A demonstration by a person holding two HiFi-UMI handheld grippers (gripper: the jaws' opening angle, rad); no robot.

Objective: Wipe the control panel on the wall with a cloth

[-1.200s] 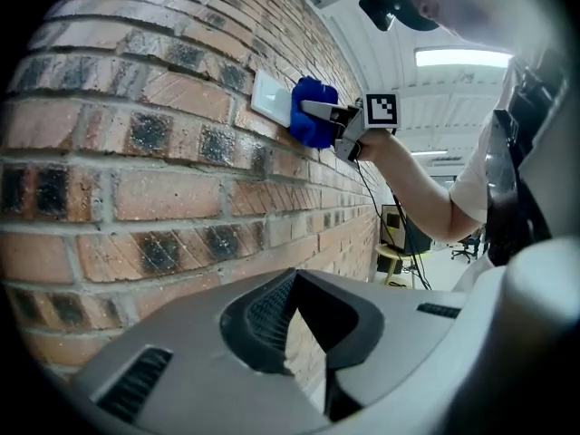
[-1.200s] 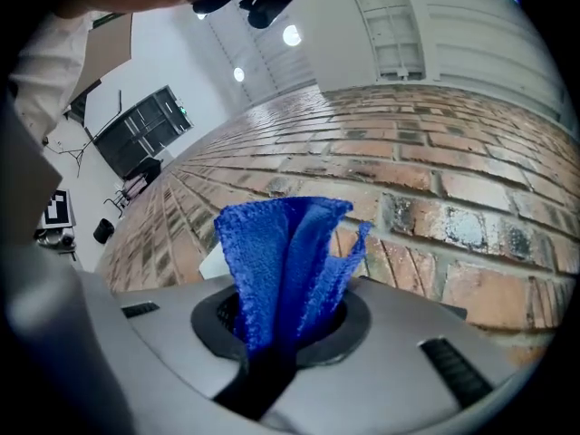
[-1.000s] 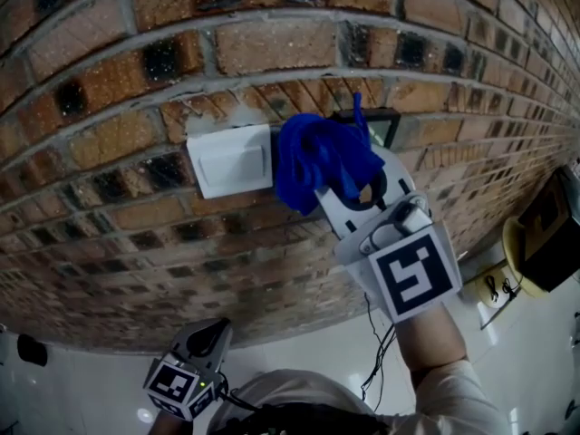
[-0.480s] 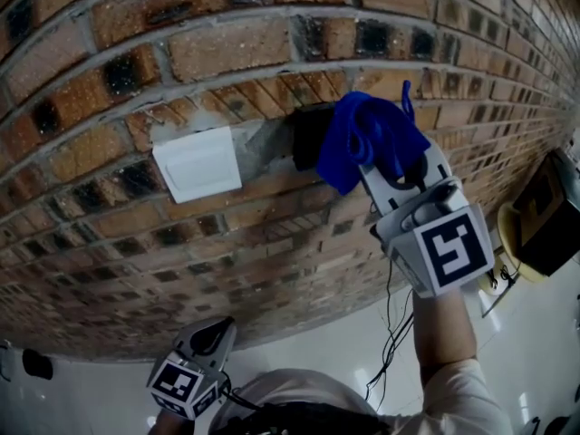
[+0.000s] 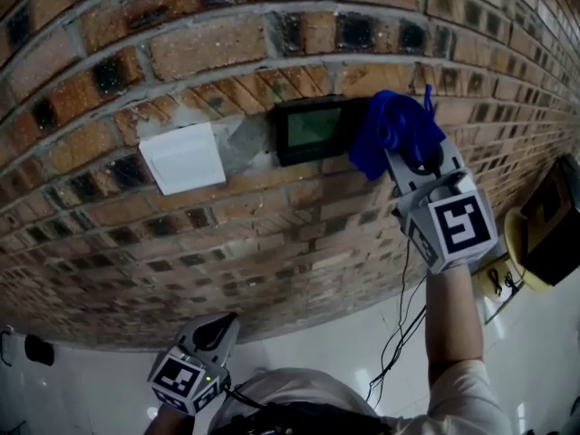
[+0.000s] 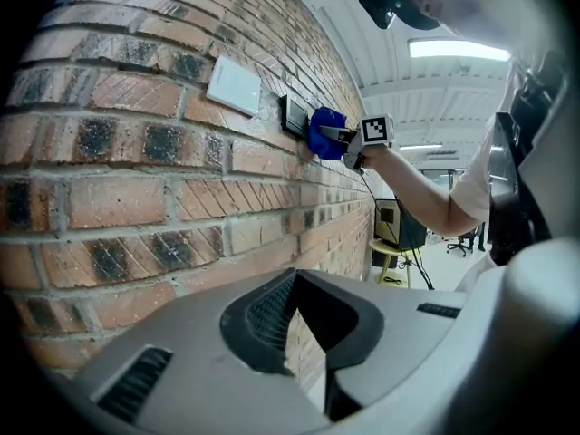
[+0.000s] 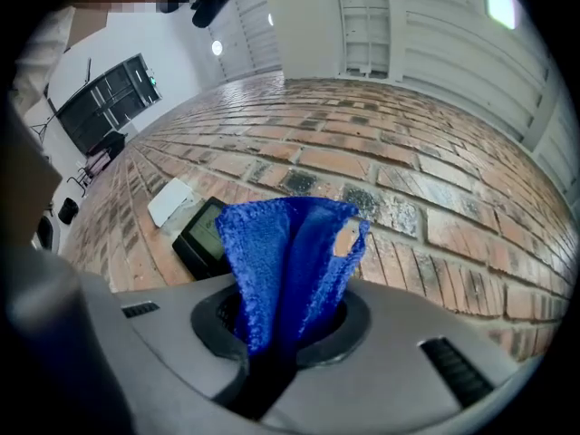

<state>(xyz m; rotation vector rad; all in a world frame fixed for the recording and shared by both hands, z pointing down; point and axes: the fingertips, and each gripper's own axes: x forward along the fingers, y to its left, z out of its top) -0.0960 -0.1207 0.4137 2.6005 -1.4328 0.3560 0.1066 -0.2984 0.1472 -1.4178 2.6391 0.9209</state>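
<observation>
A black control panel [image 5: 313, 130] with a greenish display is set into the brick wall [image 5: 272, 234]. My right gripper [image 5: 410, 157] is shut on a bunched blue cloth [image 5: 391, 130], and the cloth sits against the wall at the panel's right edge. In the right gripper view the cloth [image 7: 281, 261] stands up from the right gripper [image 7: 285, 320], with the panel [image 7: 201, 236] to its left. My left gripper [image 5: 210, 333] hangs low by the person's body, shut on nothing. The left gripper view shows that gripper [image 6: 304, 333] and, far off, the cloth [image 6: 323, 132] beside the panel [image 6: 294, 116].
A white switch plate [image 5: 184, 159] is mounted left of the panel. A thin cable [image 5: 399, 324] hangs down the wall below the right arm. At the right edge a black box [image 5: 553, 225] sits on a small yellow table. A pale glossy floor lies below.
The right gripper has carried the cloth rightward across the panel, from beside the white switch plate to the panel's right edge. The display, covered before, now shows. The left gripper has not moved.
</observation>
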